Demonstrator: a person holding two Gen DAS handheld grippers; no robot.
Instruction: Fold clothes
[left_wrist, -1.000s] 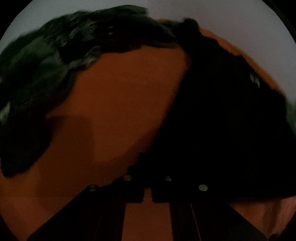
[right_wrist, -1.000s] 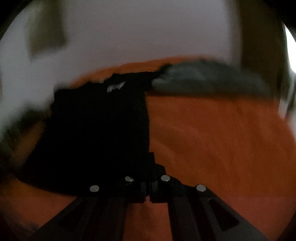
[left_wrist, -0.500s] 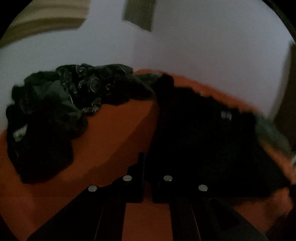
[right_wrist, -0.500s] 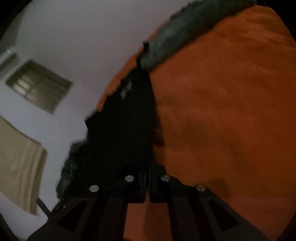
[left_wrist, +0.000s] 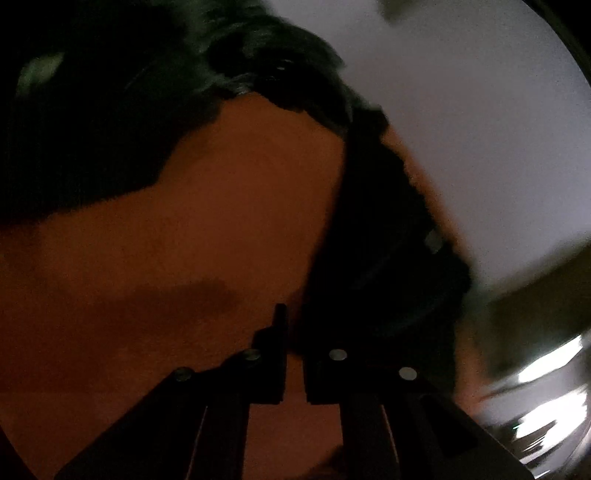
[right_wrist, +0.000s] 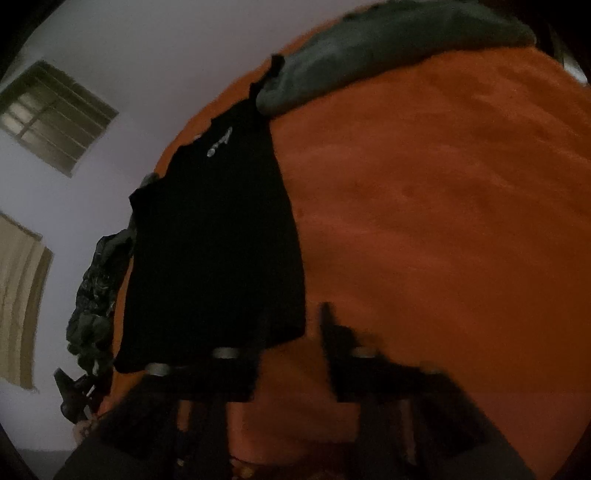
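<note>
The black shirt (right_wrist: 218, 251) lies flat on the orange bed cover (right_wrist: 443, 229), folded into a long narrow panel with a straight edge on the side toward open cover and a small pale logo near its far end; judged from this lay, a lengthwise fold is already made and the hem end nearest the cameras is being let go. The right claw (right_wrist: 291, 332) is opening: its fingers are apart, blurred, with only orange cover between them, the shirt's near corner just beside the left-hand finger and not pressed. The left claw (left_wrist: 293, 354) is nearly together, a thin slit of cover showing between its fingers; the shirt's edge (left_wrist: 373, 258) passes just beside its right-hand finger, and whether cloth is still pinched cannot be told in this dim view. The right wrist view alone shows the full panel, the grey garment (right_wrist: 388, 55) beyond the shirt's far end, a window (right_wrist: 55, 114) on the wall, and the other hand-held tool low beside the shirt. The left wrist view alone shows the dark unfolded pile (left_wrist: 147, 92) spread beyond the shirt on its far side.
</note>
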